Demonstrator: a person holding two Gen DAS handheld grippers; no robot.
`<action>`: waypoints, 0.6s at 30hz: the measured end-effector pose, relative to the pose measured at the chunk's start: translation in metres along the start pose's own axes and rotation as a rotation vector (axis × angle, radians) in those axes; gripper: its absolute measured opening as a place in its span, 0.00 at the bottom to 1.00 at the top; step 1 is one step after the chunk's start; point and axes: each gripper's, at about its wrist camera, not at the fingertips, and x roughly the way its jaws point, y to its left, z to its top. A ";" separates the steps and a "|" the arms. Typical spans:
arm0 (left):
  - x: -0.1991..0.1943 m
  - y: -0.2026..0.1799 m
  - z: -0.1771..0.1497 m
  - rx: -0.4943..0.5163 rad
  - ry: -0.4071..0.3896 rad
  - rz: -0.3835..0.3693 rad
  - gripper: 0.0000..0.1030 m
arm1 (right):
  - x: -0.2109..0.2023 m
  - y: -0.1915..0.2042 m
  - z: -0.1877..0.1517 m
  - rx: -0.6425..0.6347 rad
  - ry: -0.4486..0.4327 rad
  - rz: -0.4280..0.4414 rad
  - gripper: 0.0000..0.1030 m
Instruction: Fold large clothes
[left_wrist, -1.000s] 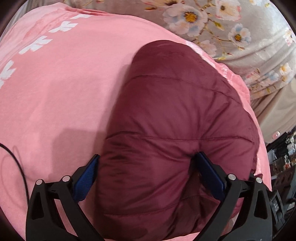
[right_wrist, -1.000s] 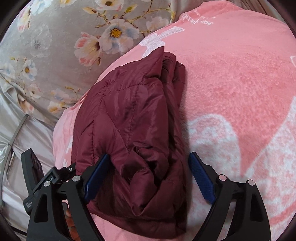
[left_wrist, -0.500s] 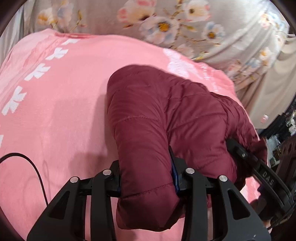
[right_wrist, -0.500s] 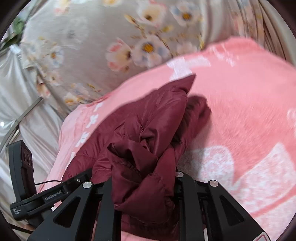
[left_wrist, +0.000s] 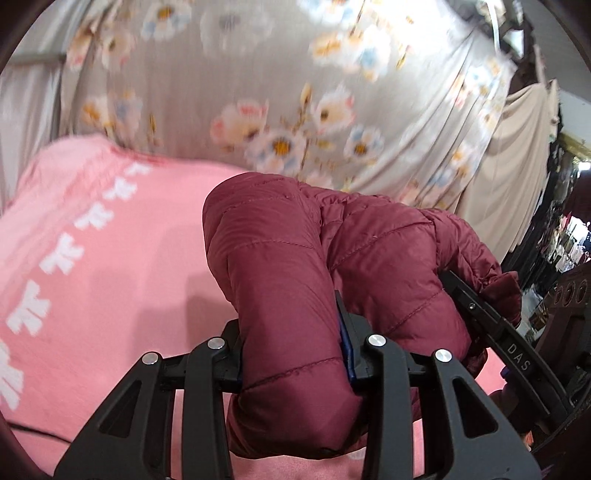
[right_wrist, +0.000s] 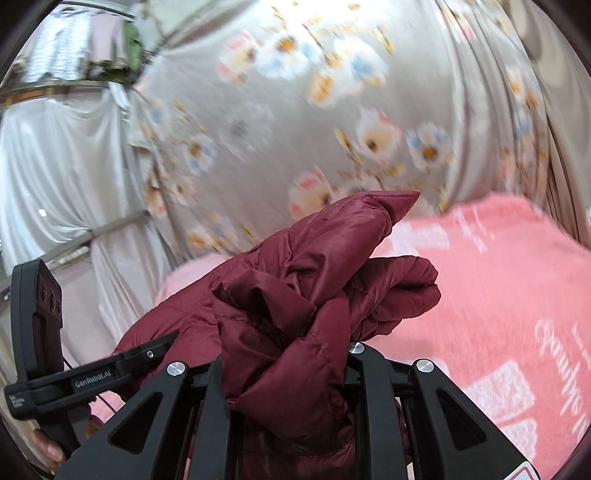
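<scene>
Pink fleece blanket (left_wrist: 110, 280) with white printed shapes covers the bed, and a grey flowered curtain (left_wrist: 258, 92) hangs behind it. A second ago both grippers stood wide open around a maroon quilted jacket (left_wrist: 295, 277) lying flat on the blanket; now both are clamped on it and the curtain fills far more of each view, blurred by motion. The left gripper (left_wrist: 291, 354) pinches a thick padded roll of the jacket between its two fingers. The right gripper (right_wrist: 284, 373) squeezes a crumpled bunch of the same jacket. The jacket is lifted above the blanket, bunched into a lumpy bundle between the two grippers, no longer spread out. Its fabric is shiny, stitched in horizontal channels, and puffy. From the right wrist view, one pointed corner (right_wrist: 399, 201) sticks up against the curtain and a rounded fold (right_wrist: 406, 288) hangs over the blanket. The left gripper's black body also shows there, at the jacket's left side.
</scene>
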 end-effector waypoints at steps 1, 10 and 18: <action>-0.014 0.000 0.007 0.013 -0.037 0.000 0.33 | -0.004 0.008 0.003 -0.019 -0.019 0.008 0.16; -0.084 0.015 0.050 0.100 -0.266 0.032 0.33 | -0.018 0.080 0.039 -0.190 -0.189 0.087 0.16; -0.108 0.047 0.087 0.163 -0.433 0.053 0.34 | 0.017 0.125 0.061 -0.245 -0.251 0.136 0.16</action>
